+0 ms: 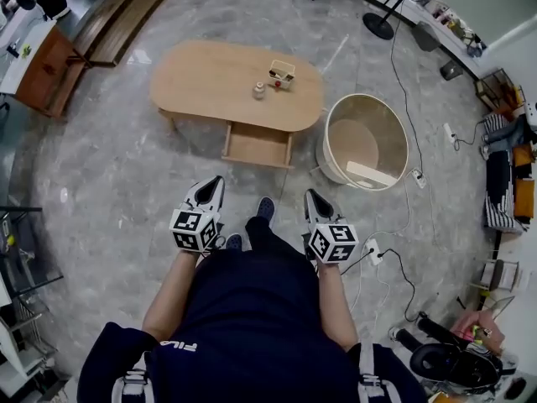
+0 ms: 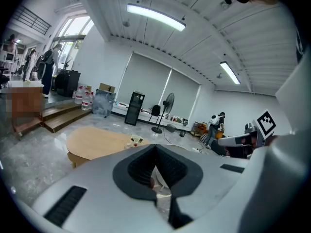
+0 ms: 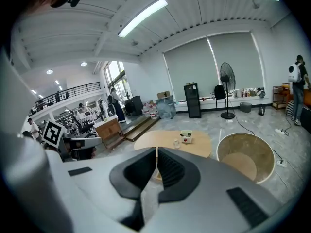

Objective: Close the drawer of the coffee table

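Left gripper [image 1: 215, 183] and right gripper [image 1: 311, 196] have jaws pressed together, holding nothing. At 12 o'clock, the drawer [image 1: 257, 148] stands pulled out under the worktop [image 1: 210, 82].

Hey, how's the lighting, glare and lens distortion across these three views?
Head view: even light, sharp, soft shadow under the oval light-wood coffee table. Left gripper view: strong fisheye, the long ceiling strip light glares. Right gripper view: fisheye, dark corners.

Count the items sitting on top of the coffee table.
2: a small box toward the tabletop's right end, and a small jar beside it on the drawer side. Nothing else shows; none looks hidden.
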Tool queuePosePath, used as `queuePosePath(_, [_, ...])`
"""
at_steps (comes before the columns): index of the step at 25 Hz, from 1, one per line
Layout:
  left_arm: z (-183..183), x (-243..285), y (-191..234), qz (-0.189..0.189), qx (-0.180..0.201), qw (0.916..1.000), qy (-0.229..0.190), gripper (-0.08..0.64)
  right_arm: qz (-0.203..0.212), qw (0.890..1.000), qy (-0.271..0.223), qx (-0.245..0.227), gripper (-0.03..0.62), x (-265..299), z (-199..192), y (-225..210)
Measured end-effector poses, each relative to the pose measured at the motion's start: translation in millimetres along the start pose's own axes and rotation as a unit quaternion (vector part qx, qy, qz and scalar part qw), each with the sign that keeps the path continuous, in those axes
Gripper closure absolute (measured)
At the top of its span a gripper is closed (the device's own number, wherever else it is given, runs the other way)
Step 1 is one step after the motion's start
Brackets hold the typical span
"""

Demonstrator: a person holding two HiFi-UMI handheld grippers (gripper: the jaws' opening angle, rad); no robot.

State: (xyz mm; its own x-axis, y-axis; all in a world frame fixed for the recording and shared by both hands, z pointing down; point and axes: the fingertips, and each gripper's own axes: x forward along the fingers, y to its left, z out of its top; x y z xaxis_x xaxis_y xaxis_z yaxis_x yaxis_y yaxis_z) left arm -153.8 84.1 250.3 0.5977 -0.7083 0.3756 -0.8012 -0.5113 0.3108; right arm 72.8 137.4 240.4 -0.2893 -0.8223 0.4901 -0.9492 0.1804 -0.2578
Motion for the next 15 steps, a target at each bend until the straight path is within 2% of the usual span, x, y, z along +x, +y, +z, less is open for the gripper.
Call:
queuePosePath(8, [2, 44, 3, 0.027, -0.01, 0.9996, 0.008, 0.535, 0.032, 0.999, 0.022, -0.001, 0.563, 39, 12, -36])
queuePosePath(15, [37, 93, -8, 0.05, 0.001, 0.9987, -0.005, 0.535, 0.045, 0.999, 0.025, 0.009, 0.563, 73, 45, -89])
